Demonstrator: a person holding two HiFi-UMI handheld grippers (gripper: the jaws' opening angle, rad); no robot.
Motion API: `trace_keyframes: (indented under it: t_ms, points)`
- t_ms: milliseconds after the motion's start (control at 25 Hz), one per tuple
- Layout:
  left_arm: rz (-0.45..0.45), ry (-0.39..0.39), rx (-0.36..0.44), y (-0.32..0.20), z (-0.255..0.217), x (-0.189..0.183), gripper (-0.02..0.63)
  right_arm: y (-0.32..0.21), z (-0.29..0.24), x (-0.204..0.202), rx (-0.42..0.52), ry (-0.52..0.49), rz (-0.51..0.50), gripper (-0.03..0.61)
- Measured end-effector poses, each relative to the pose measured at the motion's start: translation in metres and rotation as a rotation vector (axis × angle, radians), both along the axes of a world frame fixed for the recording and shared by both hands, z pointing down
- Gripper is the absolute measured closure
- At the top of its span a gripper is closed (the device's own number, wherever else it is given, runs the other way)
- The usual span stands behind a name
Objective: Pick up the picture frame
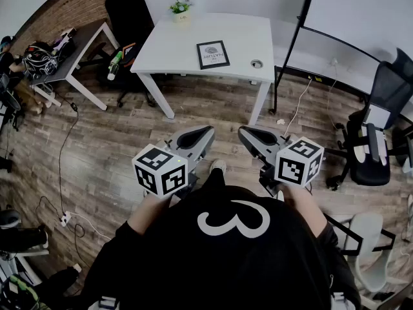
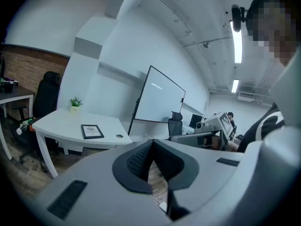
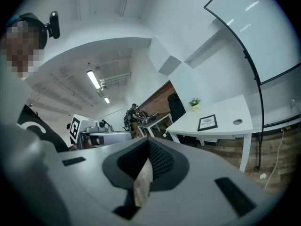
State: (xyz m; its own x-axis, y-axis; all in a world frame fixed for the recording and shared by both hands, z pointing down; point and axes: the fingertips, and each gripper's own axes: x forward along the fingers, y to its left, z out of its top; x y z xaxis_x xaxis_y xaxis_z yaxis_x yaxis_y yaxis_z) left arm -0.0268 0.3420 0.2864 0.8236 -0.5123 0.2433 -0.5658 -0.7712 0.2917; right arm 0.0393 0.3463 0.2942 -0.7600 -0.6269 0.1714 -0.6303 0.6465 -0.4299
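A black picture frame (image 1: 212, 54) with a white print lies flat on the white table (image 1: 174, 47), near its middle. It also shows small in the left gripper view as the picture frame (image 2: 92, 131) and in the right gripper view as the picture frame (image 3: 207, 122). My left gripper (image 1: 205, 133) and right gripper (image 1: 244, 133) hang side by side over the wooden floor, well short of the table. Both are shut with nothing between the jaws, tips meeting in each gripper view.
A small potted plant (image 1: 181, 10) stands at the table's far edge and a round cable hole (image 1: 257, 63) sits right of the frame. A whiteboard (image 1: 361, 11) stands at right, a black office chair (image 1: 374, 141) below it, a cluttered grey desk (image 1: 61, 57) at left. Cables trail on the floor.
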Motion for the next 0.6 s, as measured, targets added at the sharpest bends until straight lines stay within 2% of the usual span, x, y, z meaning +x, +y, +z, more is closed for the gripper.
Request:
trace_keyframes:
  t_ms: [400,600]
  points:
    - [0.011,0.011,-0.012,-0.022,0.006,-0.002,0.598,-0.022,0.004,-0.001,-0.005,-0.024,0.014,0.555]
    - [0.013,0.024,-0.032,-0.037,0.011,-0.003,0.598,-0.036,0.010,-0.009,-0.026,-0.034,-0.013,0.554]
